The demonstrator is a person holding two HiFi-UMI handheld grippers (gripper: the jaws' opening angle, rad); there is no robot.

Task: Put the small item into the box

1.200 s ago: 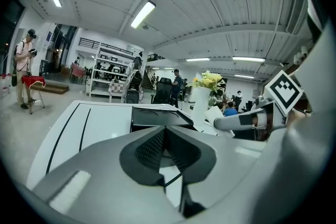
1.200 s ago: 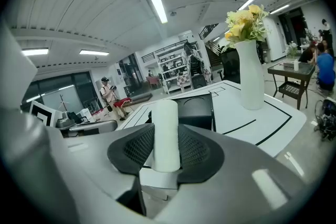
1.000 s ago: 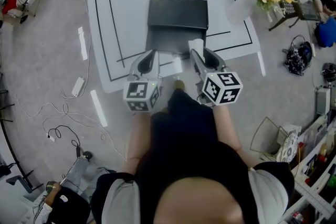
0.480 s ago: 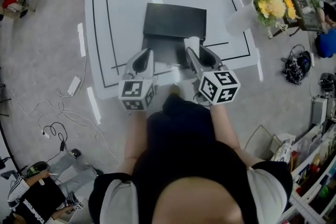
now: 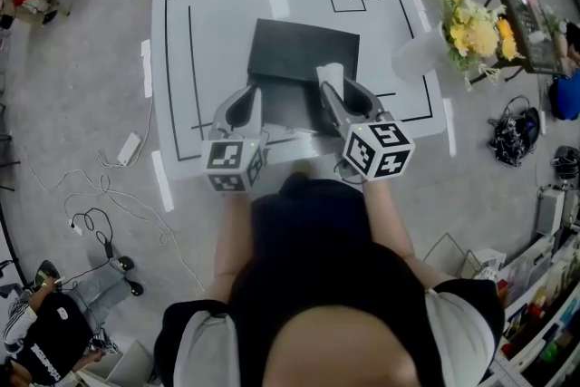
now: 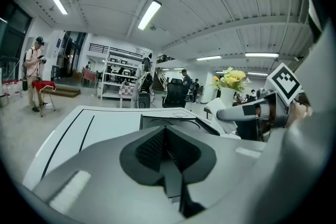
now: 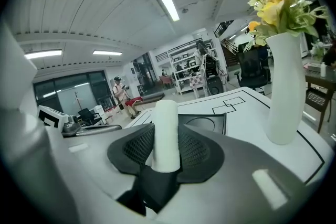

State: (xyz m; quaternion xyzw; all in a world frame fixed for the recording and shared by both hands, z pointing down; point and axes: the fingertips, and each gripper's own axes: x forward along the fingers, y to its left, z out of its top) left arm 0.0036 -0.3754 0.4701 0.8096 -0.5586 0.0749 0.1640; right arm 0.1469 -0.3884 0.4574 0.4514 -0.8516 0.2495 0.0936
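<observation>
I can read no words or numbers; the left cube (image 5: 234, 166) and right cube (image 5: 379, 149) carry only square markers

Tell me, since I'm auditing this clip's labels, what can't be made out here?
- Box inside: head view, left gripper and right gripper cover its near part; gripper views look across it too flat.
- Roll, lower end: right gripper view, sunk between the pads.
- Table, middle of near edge: head view, behind the grippers and the person.

The white roll's (image 7: 166, 134) lower end is lost to us between the right gripper's (image 7: 167, 150) jaws; the box's (image 5: 304, 50) near side hides behind the left gripper (image 5: 245, 107).
</observation>
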